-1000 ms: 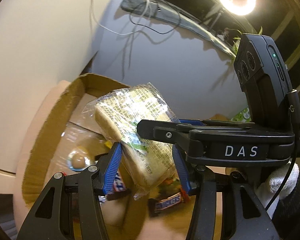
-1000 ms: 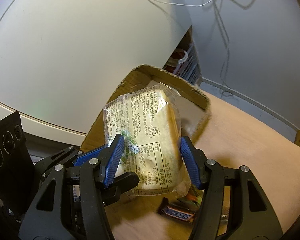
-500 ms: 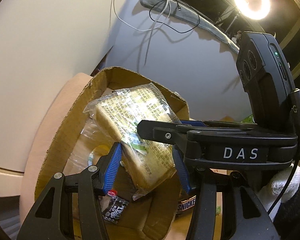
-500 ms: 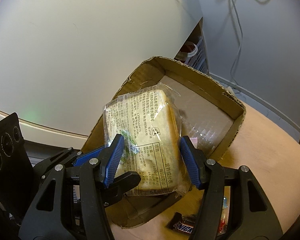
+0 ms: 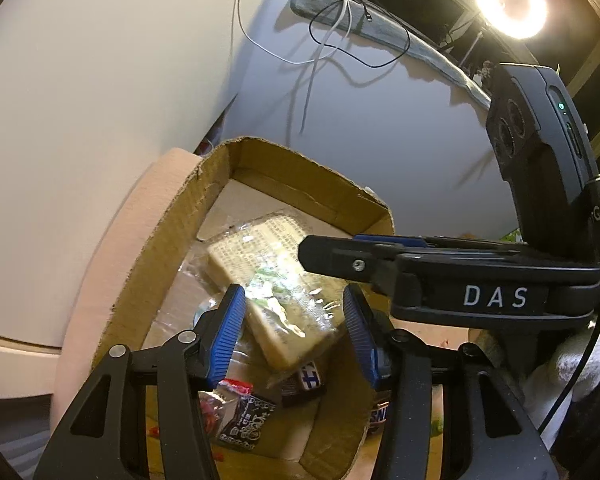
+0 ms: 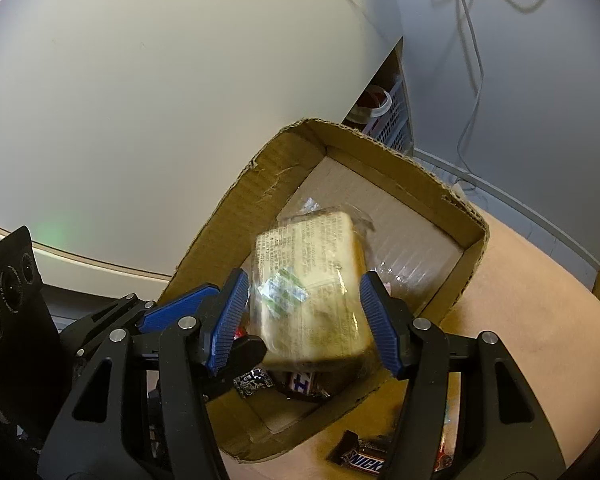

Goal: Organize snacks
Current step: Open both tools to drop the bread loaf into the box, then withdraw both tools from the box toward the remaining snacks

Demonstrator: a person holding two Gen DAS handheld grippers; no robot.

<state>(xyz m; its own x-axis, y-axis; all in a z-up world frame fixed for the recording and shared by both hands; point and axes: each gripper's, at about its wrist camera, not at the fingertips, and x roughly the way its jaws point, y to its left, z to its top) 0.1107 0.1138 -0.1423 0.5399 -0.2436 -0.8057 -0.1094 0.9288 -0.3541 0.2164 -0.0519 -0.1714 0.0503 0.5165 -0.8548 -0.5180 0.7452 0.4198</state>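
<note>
Bread packet (image 5: 276, 280) sits inside the cardboard box (image 5: 156, 248), over the middle of the floor and tilted. It is blurred, while the box and both sets of fingers are sharp.

Left side: the box's left wall runs along the table (image 6: 520, 320) edge. Left gripper (image 5: 293, 292) hangs over the near half of the box, jaws apart and straddling the packet. The pads do not look pressed on the wrapper, so I read it as released.

Near end of the box: a black patterned packet (image 5: 244, 420), with a blue-and-white bar (image 5: 310, 378) to its right, partly under the bread.

Right gripper (image 6: 305, 278) crosses in from the right. Its jaws are also apart around the packet and not clamping it.

Far right, outside the near box wall, a Snickers bar (image 6: 360, 456) lies on the table.
</note>
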